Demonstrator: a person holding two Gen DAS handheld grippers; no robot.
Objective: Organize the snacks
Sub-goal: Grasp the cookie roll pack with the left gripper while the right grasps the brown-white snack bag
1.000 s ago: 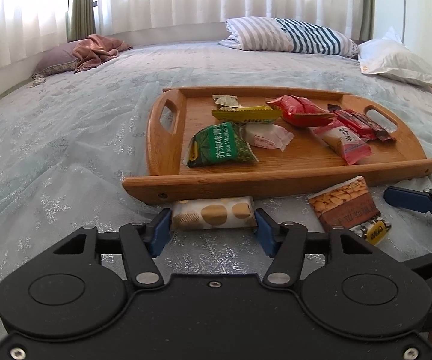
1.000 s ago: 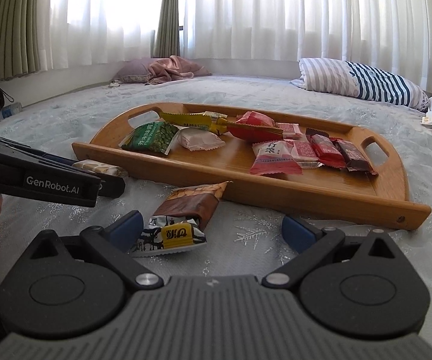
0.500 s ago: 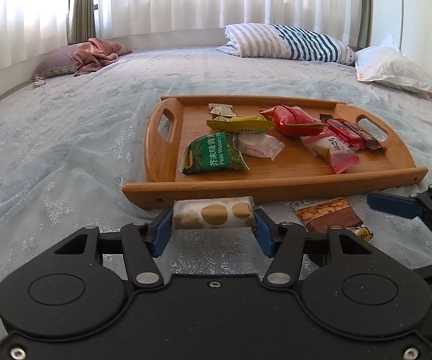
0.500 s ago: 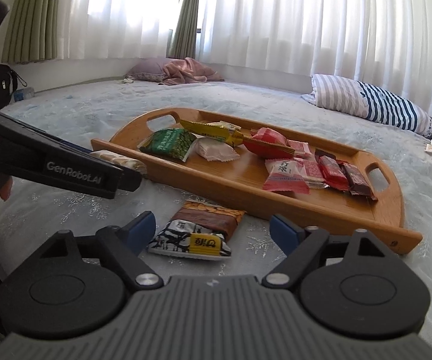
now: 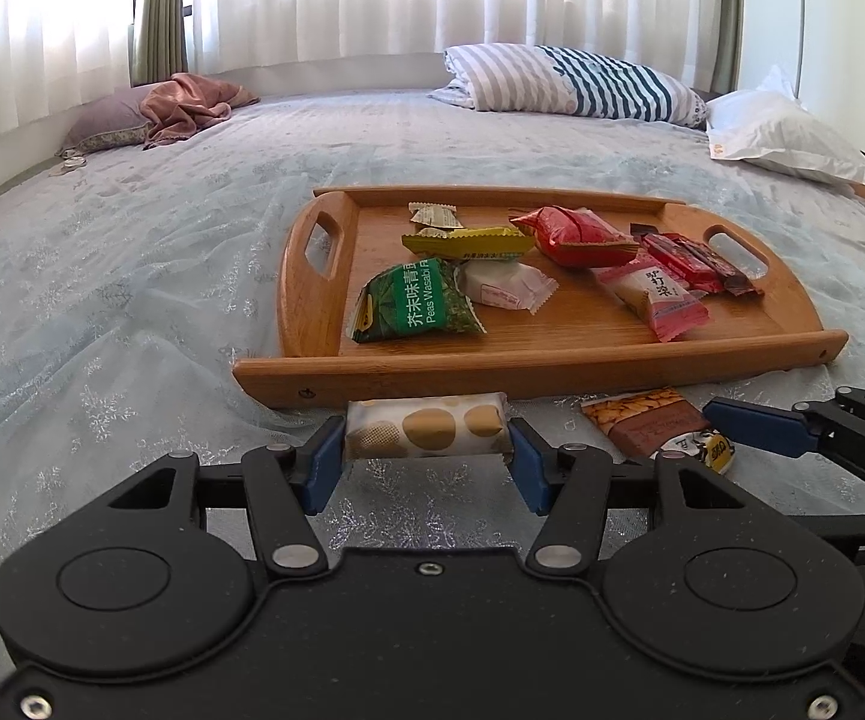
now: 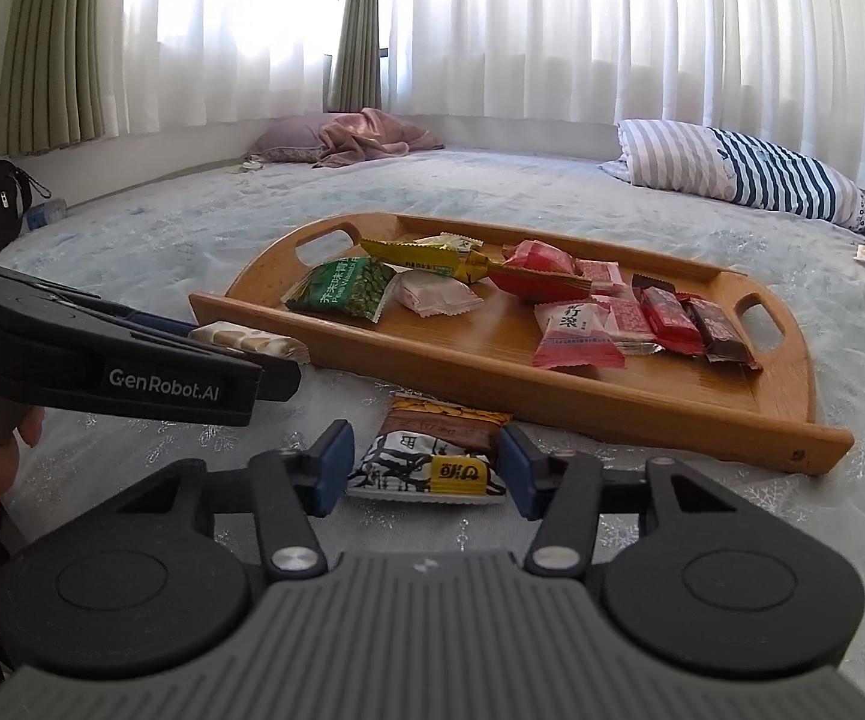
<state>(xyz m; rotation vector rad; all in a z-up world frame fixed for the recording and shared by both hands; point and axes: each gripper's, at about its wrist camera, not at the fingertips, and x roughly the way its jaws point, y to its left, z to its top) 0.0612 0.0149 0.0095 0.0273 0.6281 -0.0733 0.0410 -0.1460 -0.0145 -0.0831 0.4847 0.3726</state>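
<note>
We are in a bedroom of a home. A wide bed (image 5: 132,276) fills nearly the whole view, covered with a pale blue spread stitched with silvery snowflake patterns. Along its far edge lie a striped pillow (image 5: 576,84) and a white pillow (image 5: 786,138) toward the far right corner, and a mauve cushion (image 5: 102,126) with a crumpled pink blanket (image 5: 192,99) toward the far left corner. Behind the bed we see sheer white curtains (image 6: 552,24) glowing with daylight, flanked by green drapes (image 6: 48,42). A wooden serving tray (image 5: 312,276) of packaged snacks sits on the bedspread, a homely touch. At the left edge of the right wrist view a black bag (image 6: 3,198) rests beside the bed.
</note>
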